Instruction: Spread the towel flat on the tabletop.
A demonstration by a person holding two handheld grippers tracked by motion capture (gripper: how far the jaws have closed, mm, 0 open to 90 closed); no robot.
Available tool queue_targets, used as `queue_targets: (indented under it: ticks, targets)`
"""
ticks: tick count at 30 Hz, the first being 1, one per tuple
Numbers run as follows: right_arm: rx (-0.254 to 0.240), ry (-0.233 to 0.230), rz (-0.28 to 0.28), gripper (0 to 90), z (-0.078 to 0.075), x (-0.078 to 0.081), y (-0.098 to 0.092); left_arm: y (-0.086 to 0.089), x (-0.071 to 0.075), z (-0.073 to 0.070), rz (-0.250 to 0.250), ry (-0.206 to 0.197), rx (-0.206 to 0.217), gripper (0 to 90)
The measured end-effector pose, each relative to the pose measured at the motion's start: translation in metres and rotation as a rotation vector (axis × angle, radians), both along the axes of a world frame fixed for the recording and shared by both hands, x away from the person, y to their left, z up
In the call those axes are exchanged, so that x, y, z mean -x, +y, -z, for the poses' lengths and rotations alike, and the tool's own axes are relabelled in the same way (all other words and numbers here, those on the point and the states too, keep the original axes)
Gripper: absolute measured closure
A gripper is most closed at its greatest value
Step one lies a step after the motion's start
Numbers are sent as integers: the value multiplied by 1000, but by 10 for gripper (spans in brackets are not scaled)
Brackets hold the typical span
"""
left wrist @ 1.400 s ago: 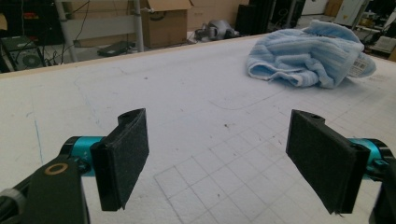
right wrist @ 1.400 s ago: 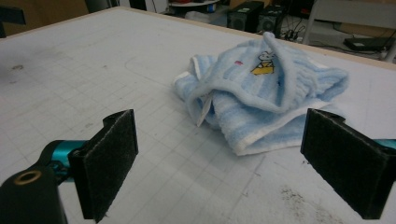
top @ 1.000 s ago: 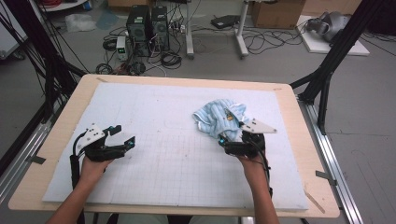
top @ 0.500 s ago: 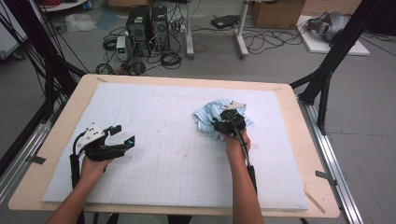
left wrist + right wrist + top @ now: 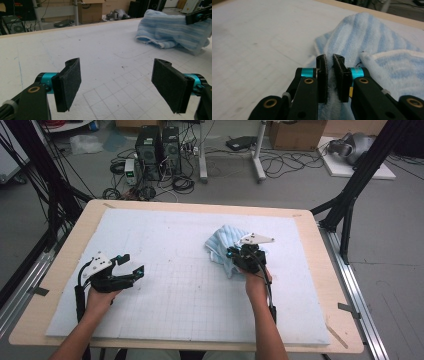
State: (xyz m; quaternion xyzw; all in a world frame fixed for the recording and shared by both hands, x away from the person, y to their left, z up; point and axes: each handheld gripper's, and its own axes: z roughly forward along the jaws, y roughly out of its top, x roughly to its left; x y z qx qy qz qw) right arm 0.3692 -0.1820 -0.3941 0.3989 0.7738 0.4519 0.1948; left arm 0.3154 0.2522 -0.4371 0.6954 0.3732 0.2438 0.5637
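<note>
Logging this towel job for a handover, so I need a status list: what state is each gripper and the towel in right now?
Right gripper: jaws have just been closing, now shut on a fold of the towel.
Left gripper: jaws wide open, nothing between them, above the white mat.
Towel: light blue striped, crumpled in a heap on the mat, pinched at its near side.

One blue striped towel (image 5: 226, 245); two grippers; one white gridded mat (image 5: 170, 290)
</note>
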Motion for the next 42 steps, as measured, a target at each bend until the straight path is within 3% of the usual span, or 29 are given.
queue_targets:
  ticks: [6, 13, 15, 19, 23, 25, 26, 27, 28, 29, 33, 38, 40, 42]
  targets:
    - [-32, -57, -103, 826, -13, 27, 12, 2, 0, -1, -8, -2, 8, 240]
    - [-64, -41, -151, 826, -1, 58, 7, 3, 1, -2, -10, -7, 7, 240]
    - [-67, -34, -161, 826, 5, 73, -1, 4, 1, -2, -11, -7, 7, 240]
    - [-68, -22, -149, 826, 10, 88, -10, 2, 1, -2, -10, -5, 0, 240]
    - [-39, 4, -129, 825, 14, 112, -28, 2, 1, -2, -11, -6, 1, 240]
    - [-34, 8, -125, 823, 14, 116, -32, 2, 1, -2, -13, -4, 2, 240]
    - [-34, 6, -121, 818, 13, 119, -34, 1, 1, -1, -11, -5, 1, 240]
    - [-76, -17, -97, 795, 7, 125, -41, 1, 1, -1, -10, -5, 0, 240]
    - [-76, -17, -97, 795, 7, 125, -41, 0, 1, -1, -9, -3, -3, 240]
    - [-96, -46, -80, 742, -2, 123, -42, -1, 1, -1, -6, -2, -3, 240]
    - [-87, -83, -65, 659, -15, 112, -36, -2, 2, -1, -5, -7, -1, 240]
    - [-118, -116, -40, 546, -29, 86, -23, 0, 1, -1, -9, -2, 5, 240]
    - [-93, -129, -13, 466, -29, 73, -16, 1, 1, -1, -10, 0, 6, 240]
    - [-85, -112, 18, 403, -25, 57, -10, 1, 1, -1, -10, -4, 5, 240]
